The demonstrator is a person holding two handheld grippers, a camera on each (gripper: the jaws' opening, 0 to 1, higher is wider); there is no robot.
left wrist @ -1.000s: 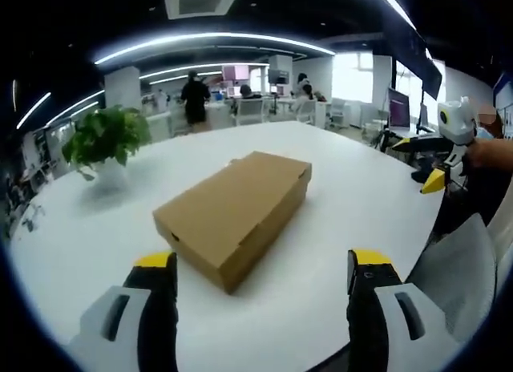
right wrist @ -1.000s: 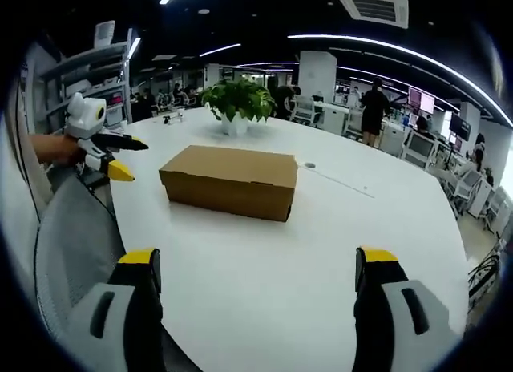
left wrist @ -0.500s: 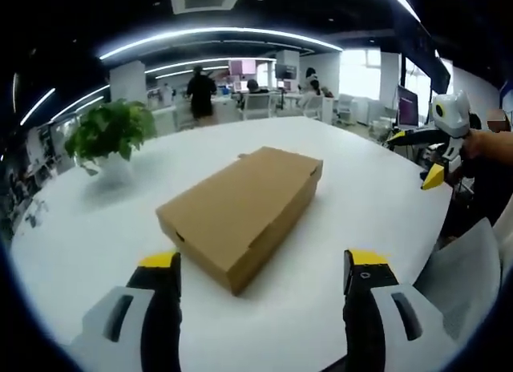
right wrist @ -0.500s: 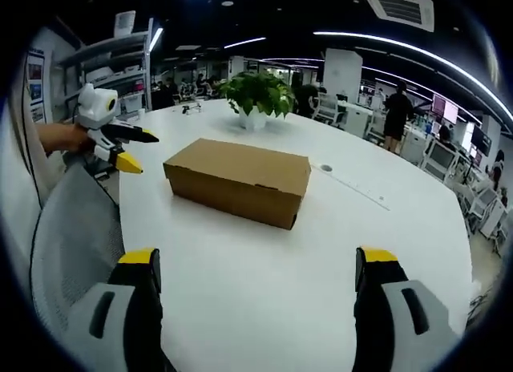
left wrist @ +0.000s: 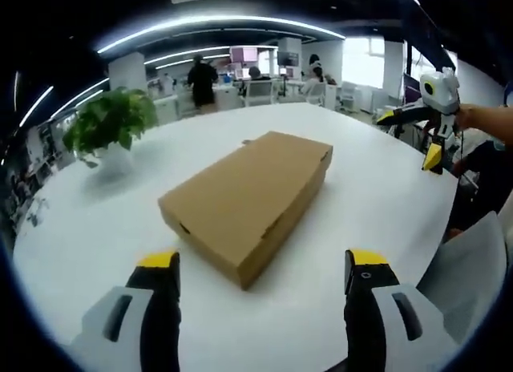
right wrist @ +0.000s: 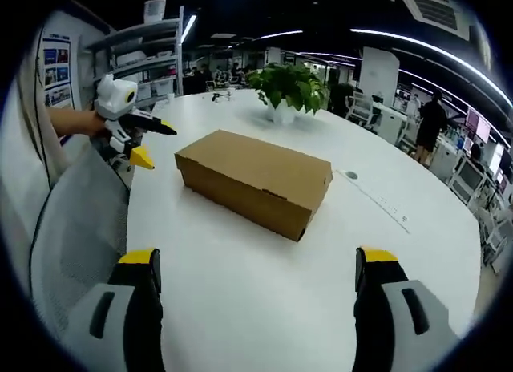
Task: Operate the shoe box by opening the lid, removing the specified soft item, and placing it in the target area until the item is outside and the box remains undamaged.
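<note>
A: Two grippers, both w/ jaws wide, holding nothing. Left gripper (left wrist: 260, 268) faces a corner of the box (left wrist: 250, 197); right gripper (right wrist: 256, 268) faces its long side.

B: Box position?

A: Mid-table (left wrist: 377, 188), lid shut, flat, touched by neither gripper. Plant (left wrist: 108, 127) stands well apart behind it.

B: Progress?

A: Approx. nil, judging by the shut lid. Left to do: lift lid, take out soft item (hidden inside, can't tell what), set it in target area. No marked area visible.
</note>
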